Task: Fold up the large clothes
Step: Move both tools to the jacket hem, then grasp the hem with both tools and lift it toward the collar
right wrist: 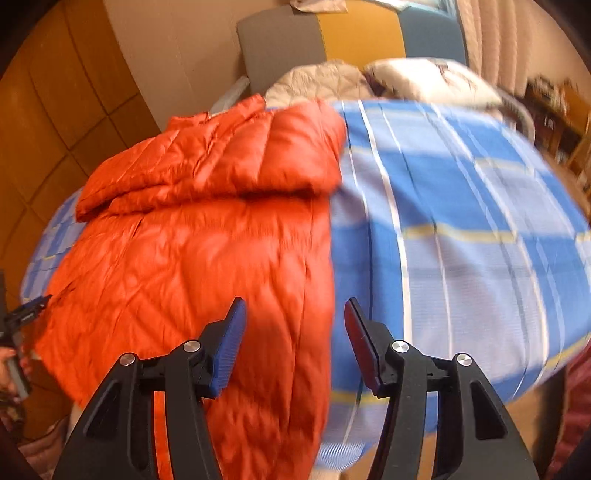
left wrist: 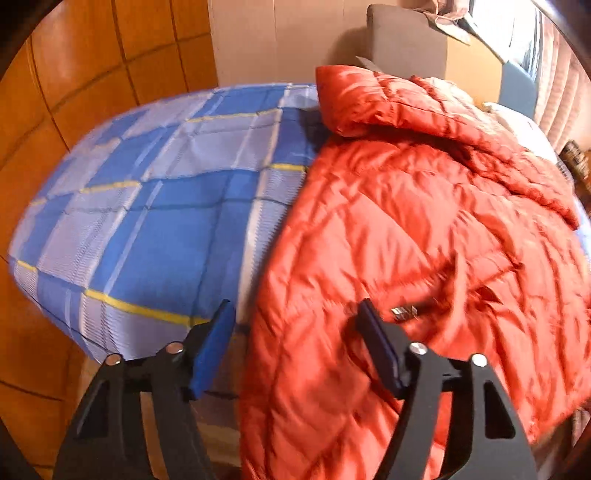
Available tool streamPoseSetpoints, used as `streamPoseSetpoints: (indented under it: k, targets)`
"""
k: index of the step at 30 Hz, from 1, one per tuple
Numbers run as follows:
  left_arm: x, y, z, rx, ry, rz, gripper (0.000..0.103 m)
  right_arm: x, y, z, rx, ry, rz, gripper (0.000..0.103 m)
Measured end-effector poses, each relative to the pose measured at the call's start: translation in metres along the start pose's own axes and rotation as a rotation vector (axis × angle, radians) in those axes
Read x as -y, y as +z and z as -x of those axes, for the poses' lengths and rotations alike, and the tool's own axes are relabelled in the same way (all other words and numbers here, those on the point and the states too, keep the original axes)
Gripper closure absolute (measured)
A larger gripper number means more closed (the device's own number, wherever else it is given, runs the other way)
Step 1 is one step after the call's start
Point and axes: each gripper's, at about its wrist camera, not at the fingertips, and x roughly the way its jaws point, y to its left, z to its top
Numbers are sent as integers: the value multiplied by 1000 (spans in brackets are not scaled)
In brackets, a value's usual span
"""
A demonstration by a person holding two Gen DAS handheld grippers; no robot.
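From the left wrist view, the orange puffer jacket (left wrist: 406, 240) lies spread over the right part of the bed (left wrist: 147, 229), its lower hem spilling over the near edge. One sleeve or side looks turned across the top of the body, near the far edge, so I'd judge a first fold may be in; the main body is not yet folded, and most of the work seems left. The left gripper (left wrist: 297, 343) hovers above the jacket's left edge by the bed's near edge, jaws wide apart and holding nothing. A small metal zip pull (left wrist: 404, 313) glints just beside the right finger.

From the right wrist view, the same jacket (right wrist: 207, 251) covers the left part of the bed (right wrist: 461, 240), the turned-over piece lying across its far end. The right gripper (right wrist: 293, 341) hangs over the jacket's right edge near the bed's near edge, jaws also wide apart and empty. The other gripper shows at the far left of this view.

The bed wears a blue, white and yellow checked cover. Pale bedding (right wrist: 388, 79) is heaped at the far edge against a padded headboard (right wrist: 347, 37) in grey, mustard and blue. Wooden panels (left wrist: 92, 66) line the left wall, curtains (right wrist: 491, 33) hang at the right
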Motion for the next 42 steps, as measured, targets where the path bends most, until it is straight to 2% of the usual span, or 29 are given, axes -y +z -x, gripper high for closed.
streamPoseSetpoints:
  k: [3,6,8,18,23,29,31,32,34,37,42]
  targets:
    - [4,-9,-1,-46,-69,-20,34,8,-20,-6,-41,36,-32,48]
    - [9,-17,-3,-61,-71,-66,29,13,-37,-12,-91,88,-88,57]
    - [7,-21,-2,-71,-88,-65,29,14,-47,-13,-113,123,-119,57]
    - [4,-35,2,-121,-125,-116,31,5,-76,-8,-193,172,-51,57]
    - [3,-39,1,-144,-164,-96,41,0,-83,-11,-232,198,-18,57]
    - [7,-43,5,-153,-172,-150,56,-5,-94,-14,-277,240,11,57]
    - [7,-42,8,-152,-187,-138,83,-8,-95,-12,-284,270,16,78]
    - [8,-41,10,-152,-194,-138,90,-9,-93,-8,-276,294,21,81]
    - [13,-38,20,-135,-192,-157,95,-9,-88,5,-242,345,15,89]
    - [9,-32,38,-94,-230,-133,96,6,-76,26,-174,431,-49,91]
    - [2,-27,71,-24,-284,-89,97,21,-62,55,-55,538,-82,92]
